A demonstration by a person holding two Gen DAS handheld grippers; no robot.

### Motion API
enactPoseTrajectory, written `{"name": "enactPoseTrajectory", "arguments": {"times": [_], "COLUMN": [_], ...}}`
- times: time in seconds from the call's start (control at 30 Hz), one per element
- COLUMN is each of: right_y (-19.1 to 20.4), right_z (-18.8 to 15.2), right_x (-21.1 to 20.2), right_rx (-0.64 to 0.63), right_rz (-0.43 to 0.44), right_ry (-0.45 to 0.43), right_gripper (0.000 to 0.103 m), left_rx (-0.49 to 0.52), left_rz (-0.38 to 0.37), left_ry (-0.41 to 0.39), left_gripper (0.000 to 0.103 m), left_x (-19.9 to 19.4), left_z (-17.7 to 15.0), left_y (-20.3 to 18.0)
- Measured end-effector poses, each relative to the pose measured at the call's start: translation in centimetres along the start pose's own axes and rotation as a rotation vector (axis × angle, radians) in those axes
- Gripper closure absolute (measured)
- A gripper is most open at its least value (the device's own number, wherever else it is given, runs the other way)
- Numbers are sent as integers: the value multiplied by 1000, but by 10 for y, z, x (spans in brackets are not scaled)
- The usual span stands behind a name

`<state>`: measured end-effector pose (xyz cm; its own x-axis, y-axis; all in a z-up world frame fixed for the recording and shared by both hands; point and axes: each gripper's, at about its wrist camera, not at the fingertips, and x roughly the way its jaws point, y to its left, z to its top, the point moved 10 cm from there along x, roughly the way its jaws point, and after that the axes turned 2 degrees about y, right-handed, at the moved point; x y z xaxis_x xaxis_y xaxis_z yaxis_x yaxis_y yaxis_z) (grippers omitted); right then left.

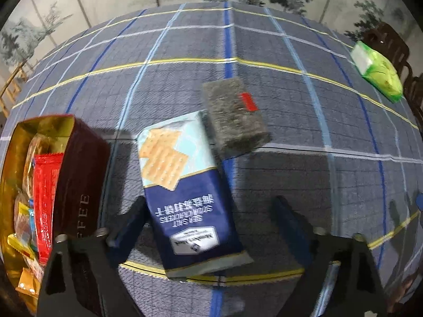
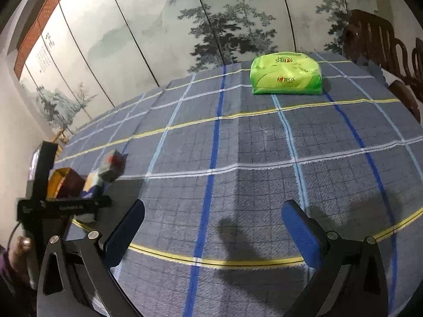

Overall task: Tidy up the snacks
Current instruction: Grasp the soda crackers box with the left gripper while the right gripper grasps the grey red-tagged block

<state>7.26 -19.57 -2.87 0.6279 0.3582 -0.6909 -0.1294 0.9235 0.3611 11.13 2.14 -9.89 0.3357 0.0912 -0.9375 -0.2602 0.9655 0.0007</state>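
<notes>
I am holding my left gripper [image 1: 208, 219] steeply downward over the blue-and-pale cracker packet printed with square crackers [image 1: 185, 185], which is lying flat on the grey-blue checked tablecloth [image 1: 304, 121] near the table's front edge. The jaws are straddling the packet's dark blue lower half; the left pad is sitting just beside the packet's edge, the right pad is standing apart from it, so the tongs are released and gripping nothing. A grey speckled block with a red label [image 1: 235, 116] is overlapping the packet's far corner. Just left of the packet, the dark red open box with a gold lining [image 1: 82, 163] is standing at the table's left edge, holding red and yellow snack sachets [image 1: 45, 195]. A green plastic-wrapped pack [image 1: 378, 71] is lying near the far right edge, well apart from the rest. I am holding my right gripper [image 2: 214, 232] angled down above bare cloth, jaws spread wide and empty, with the green pack beyond them near the far edge.
</notes>
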Motion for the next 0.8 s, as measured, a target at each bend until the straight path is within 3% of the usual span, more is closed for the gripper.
{"name": "enactPoseTrajectory", "arguments": {"times": [0.03, 0.13, 0.3, 0.4, 0.57, 0.7, 0.77, 0.8], "right_y": [1, 1, 5, 23, 75, 114, 132, 140], "right_z": [0, -3, -3, 2, 11, 24, 29, 31], "right_x": [0, 1, -2, -4, 16, 43, 60, 69], "right_rx": [4, 7, -2, -92, -189, -197, -208, -220], "right_rz": [11, 2, 27, 25, 78, 116, 110, 103], "right_ry": [-3, 2, 14, 18, 71, 117, 142, 152], "right_gripper": [0, 0, 0, 0, 0, 0, 7, 12], "left_rx": [15, 36, 31, 40, 53, 77, 77, 78], "left_rz": [-1, -27, -94, -134, -174, -166, -172, -180], "left_ry": [-13, -18, -41, -78, -167, -231, -245, -245], "left_gripper": [46, 55, 55, 55, 55, 60, 93, 103], "left_x": [-4, -8, -23, -44, -92, -123, -133, -137], "left_z": [1, -1, -16, -26, -34, -36, -37, -38], "left_y": [-2, -9, -7, -9, -5, 6, 14, 18]}}
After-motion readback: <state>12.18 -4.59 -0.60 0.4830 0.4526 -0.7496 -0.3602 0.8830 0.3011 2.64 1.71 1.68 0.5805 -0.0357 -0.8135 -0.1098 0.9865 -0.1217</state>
